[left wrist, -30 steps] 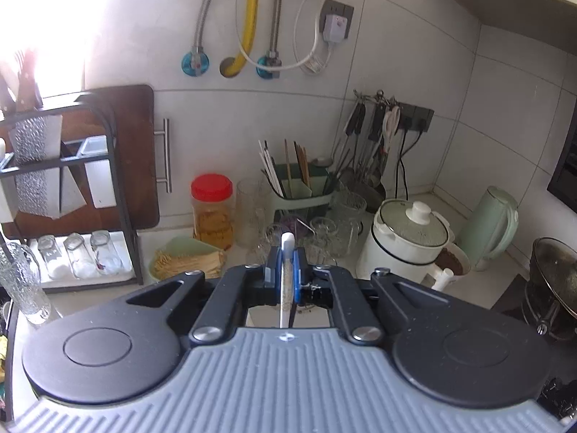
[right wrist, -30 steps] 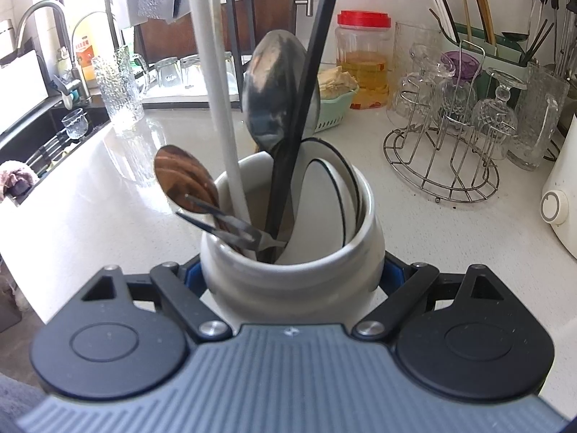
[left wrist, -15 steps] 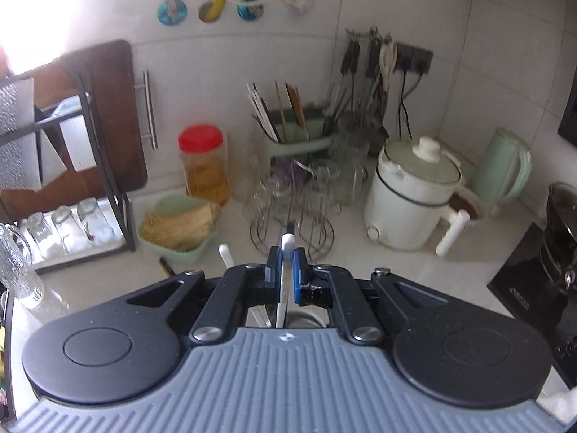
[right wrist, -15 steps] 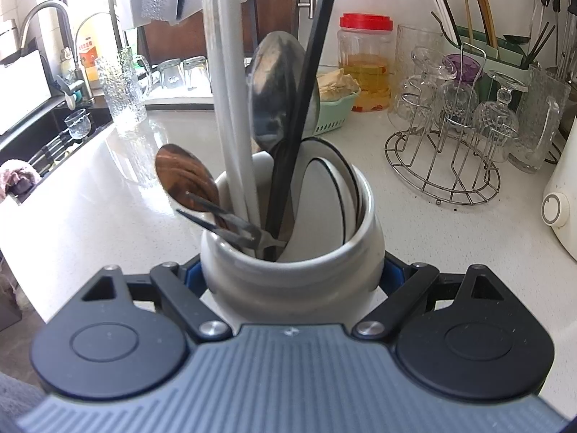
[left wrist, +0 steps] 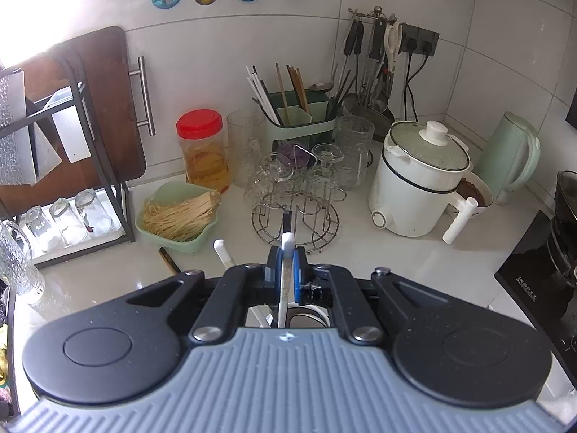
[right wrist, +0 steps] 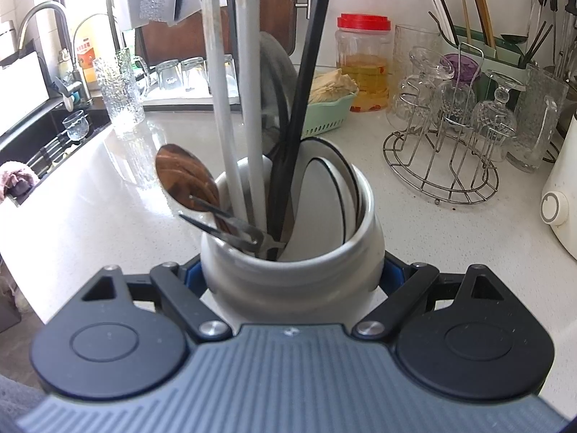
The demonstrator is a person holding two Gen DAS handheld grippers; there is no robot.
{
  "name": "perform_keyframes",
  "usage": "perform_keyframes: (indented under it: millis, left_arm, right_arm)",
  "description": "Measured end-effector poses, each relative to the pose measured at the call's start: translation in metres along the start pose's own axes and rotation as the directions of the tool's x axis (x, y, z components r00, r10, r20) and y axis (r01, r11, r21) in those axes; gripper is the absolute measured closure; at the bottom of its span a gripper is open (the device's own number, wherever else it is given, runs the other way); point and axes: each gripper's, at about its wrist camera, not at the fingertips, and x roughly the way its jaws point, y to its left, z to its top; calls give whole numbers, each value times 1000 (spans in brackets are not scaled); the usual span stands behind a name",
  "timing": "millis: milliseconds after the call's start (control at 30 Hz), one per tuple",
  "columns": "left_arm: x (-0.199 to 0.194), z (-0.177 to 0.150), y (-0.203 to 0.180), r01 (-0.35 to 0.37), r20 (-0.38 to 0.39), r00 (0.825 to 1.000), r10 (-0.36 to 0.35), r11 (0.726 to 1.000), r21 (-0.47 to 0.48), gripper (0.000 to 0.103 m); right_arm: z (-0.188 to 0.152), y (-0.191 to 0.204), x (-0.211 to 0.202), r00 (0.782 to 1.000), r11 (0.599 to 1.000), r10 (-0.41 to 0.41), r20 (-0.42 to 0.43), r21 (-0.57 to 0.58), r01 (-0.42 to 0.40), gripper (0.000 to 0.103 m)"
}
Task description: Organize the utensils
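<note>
Both grippers are clamped: the right gripper (right wrist: 292, 276) squeezes the white ceramic jar (right wrist: 288, 274) on the counter (right wrist: 108, 223), and the left gripper (left wrist: 286, 270) pinches a white chopstick (left wrist: 286, 274) upright above that jar. Inside stand a second white chopstick (right wrist: 216, 72), black chopsticks (right wrist: 306, 72), a wooden spoon (right wrist: 184, 176), a fork (right wrist: 223, 223) and white spoons (right wrist: 324, 202). Beyond sits a wire glass rack (left wrist: 295, 216).
</note>
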Motion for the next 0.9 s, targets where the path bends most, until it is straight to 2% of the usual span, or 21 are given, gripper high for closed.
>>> perform_keyframes:
  millis: [333,367,433,500,633,900]
  left_arm:
    - [-11,7,20,-9,14,1000,10,996,-90,95]
    - [-13,7,22,-8,21,1000,10,995,-96,94]
    - [-16,6,25,-11,26,1000,14,994,-109,83]
    - [-19,3,29,-11,31,999,15,992,-129,79]
    - [-27,-1,38,-18,37,999,24,987,-158,75]
    - [-45,-17,59,-37,62,997,52,974,-225,74]
  right_arm:
    - [0,1,-1,1000,1000,-12,-6,4,12,12]
    - [0,1,-1,1000,1000,-12,-7,4,12,12]
    - [1,1,0,1000,1000,-14,-9,6,14,12]
    - [1,2,0,1000,1000,-17,-12,7,17,12]
    - [1,2,0,1000,1000,-20,-15,10,20,12]
    - [2,3,1,999,999,-30,-24,12,30,12]
